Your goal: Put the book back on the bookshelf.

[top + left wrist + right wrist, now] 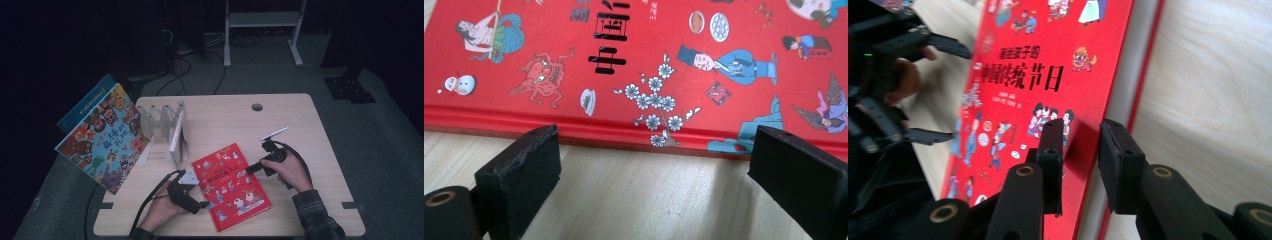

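- Your right gripper (1079,150) has its jaws narrowed around the front cover of the red picture book (230,185) at its open edge; in the right gripper view one pad lies over the cover and the other beside the page block. I judge it a grasp on the cover alone, and a shallow one. If you lift fast, the cover could slip out and slap down.
- Because only the cover seems caught, pulling upward may open the book instead of raising it, and strain the hinge.
- Your left gripper (651,165) is released, jaws spread wide, standing on the table (300,125) just beside the book's spine edge, not touching it. With nothing bracing that side, the book may slide across the wood toward your left hand (162,210) as the right one pulls.
- The book lies flat near the front edge of the table, between your two grippers. A hard tug could push it off that edge.
- The clear book rack (165,125) stands behind it; swinging the book up carelessly could knock the white book (177,135) leaning there.
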Available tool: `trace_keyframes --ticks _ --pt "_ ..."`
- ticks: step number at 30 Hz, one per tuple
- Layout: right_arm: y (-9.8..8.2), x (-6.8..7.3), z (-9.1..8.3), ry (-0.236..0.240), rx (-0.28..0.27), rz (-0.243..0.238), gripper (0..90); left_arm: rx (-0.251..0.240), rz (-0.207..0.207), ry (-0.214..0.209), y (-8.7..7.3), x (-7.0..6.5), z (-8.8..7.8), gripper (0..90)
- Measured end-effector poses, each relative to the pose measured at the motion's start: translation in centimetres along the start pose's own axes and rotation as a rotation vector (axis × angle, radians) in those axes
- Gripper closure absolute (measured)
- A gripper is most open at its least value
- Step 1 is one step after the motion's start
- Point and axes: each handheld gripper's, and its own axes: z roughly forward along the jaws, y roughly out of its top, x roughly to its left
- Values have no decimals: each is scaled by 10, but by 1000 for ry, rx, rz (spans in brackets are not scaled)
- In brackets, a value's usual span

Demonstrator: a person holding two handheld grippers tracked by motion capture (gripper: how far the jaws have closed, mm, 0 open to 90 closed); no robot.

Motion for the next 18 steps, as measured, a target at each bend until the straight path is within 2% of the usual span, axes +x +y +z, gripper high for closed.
trace_keyframes --ticks 8,12,15,17,18 --pt "6 16 -10 34 20 -31 706 0 4 -1 0 0 0 53" --pt "11 28 -10 89 61 -51 704 0 8 0 0 1 0 53" --pt "16 35 -7 81 72 -64 711 -1 8 0 0 1 0 53" --pt "20 40 -6 84 86 -49 713 -1 10 0 0 1 0 53" --pt "23 42 -5 71 95 -48 716 -2 10 0 0 1 0 53"
